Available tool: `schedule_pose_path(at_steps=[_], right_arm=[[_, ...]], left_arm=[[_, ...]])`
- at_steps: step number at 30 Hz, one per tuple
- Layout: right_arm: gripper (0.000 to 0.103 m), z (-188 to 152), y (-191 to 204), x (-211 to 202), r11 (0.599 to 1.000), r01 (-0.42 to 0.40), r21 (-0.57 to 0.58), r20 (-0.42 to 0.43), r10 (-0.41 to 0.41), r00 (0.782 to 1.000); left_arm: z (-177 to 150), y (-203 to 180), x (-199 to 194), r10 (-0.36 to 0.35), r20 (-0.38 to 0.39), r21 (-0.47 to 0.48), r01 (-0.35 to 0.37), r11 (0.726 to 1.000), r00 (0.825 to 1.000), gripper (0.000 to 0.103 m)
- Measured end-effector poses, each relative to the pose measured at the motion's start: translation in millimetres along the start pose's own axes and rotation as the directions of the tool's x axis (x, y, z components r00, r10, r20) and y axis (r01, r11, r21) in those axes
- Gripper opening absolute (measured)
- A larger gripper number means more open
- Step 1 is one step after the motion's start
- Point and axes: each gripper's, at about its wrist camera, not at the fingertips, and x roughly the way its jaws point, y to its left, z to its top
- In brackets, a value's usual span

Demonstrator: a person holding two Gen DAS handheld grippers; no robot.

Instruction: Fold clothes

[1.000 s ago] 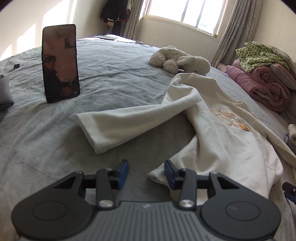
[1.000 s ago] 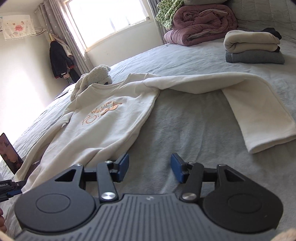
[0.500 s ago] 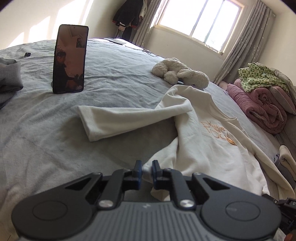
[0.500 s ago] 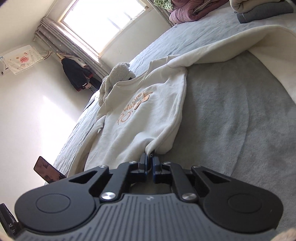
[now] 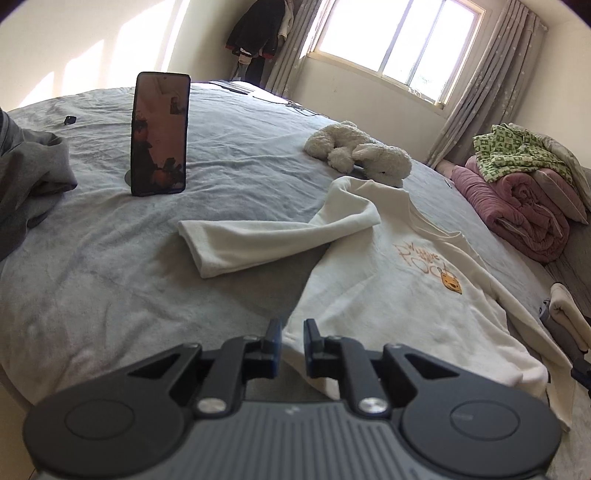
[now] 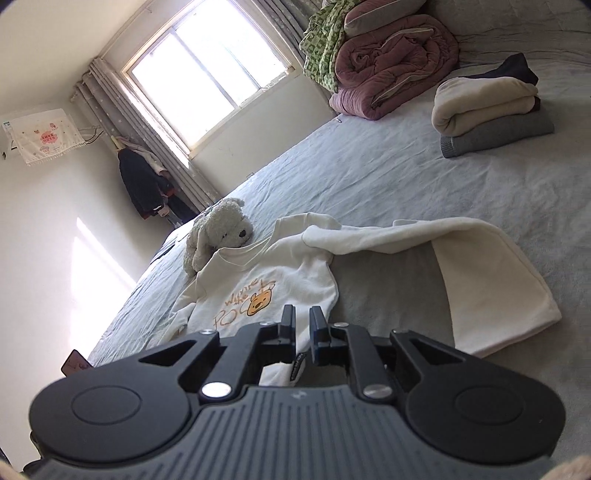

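Both grippers pinch the cream sweatshirt's (image 5: 388,295) hem: left gripper (image 5: 293,341) and right gripper (image 6: 302,334). It lies on the bed (image 5: 92,277).

A wide bed (image 5: 92,280) with a grey-blue cover fills the room. At the far wall a bright window (image 5: 399,40) stands between grey curtains (image 5: 476,92), and sun patches fall on the pale left wall (image 5: 74,48). Dark coats (image 5: 255,33) hang in the far corner. A covered air conditioner (image 6: 40,136) sits high on the wall.
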Motion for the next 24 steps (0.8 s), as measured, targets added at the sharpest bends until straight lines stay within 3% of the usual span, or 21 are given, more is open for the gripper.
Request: schedule_pose_path(at_steps=[2,4,11,15,17,19,20,24], right_arm=[[0.021,-8.2,-3.9,2.9,1.0,0.003,0.0,-0.027,-0.003,1.0],[0.052,-20.0,-5.5,7.0,1.0,-0.013,0.004,-0.062,0.013,0.998],[0.052,-60.8,-10.5,22.0,0.997,-0.069,0.02,-0.182,0.071,0.981],[0.052,-67.6,0.4,38.0,0.995,-0.098,-0.008,-0.187,0.094,0.978],[0.049,-67.7,1.5,44.3,0.995,-0.102,0.0,-0.188,0.1,0.977],[0.021,-67.0,3.0,49.9,0.993,-0.114,-0.003,-0.211,0.111,0.971],[0.014,-67.4,2.4,51.3,0.993,-0.122,0.002,-0.232,0.119,0.965],[0.01,-63.6,-7.0,44.3,0.979,-0.18,0.1,-0.27,0.201,0.942]], left_arm=[[-2.4,8.6,5.7,0.001,-0.019,-0.013,-0.001,1.0,1.0,0.039],[-3.4,17.5,10.2,-0.009,-0.032,-0.037,0.008,0.999,0.999,0.045],[1.5,37.5,32.4,-0.079,-0.084,-0.125,0.068,0.99,0.993,0.045],[2.1,31.7,40.6,-0.11,-0.096,-0.115,0.099,0.988,0.989,0.045],[0.3,26.4,42.6,-0.114,-0.1,-0.097,0.104,0.99,0.988,0.043],[-1.9,20.9,43.9,-0.112,-0.104,-0.077,0.104,0.992,0.988,0.034],[-3.2,18.5,44.3,-0.102,-0.104,-0.067,0.095,0.993,0.989,0.028],[-0.8,15.8,44.2,-0.093,-0.119,-0.037,0.089,0.995,0.988,0.015]])
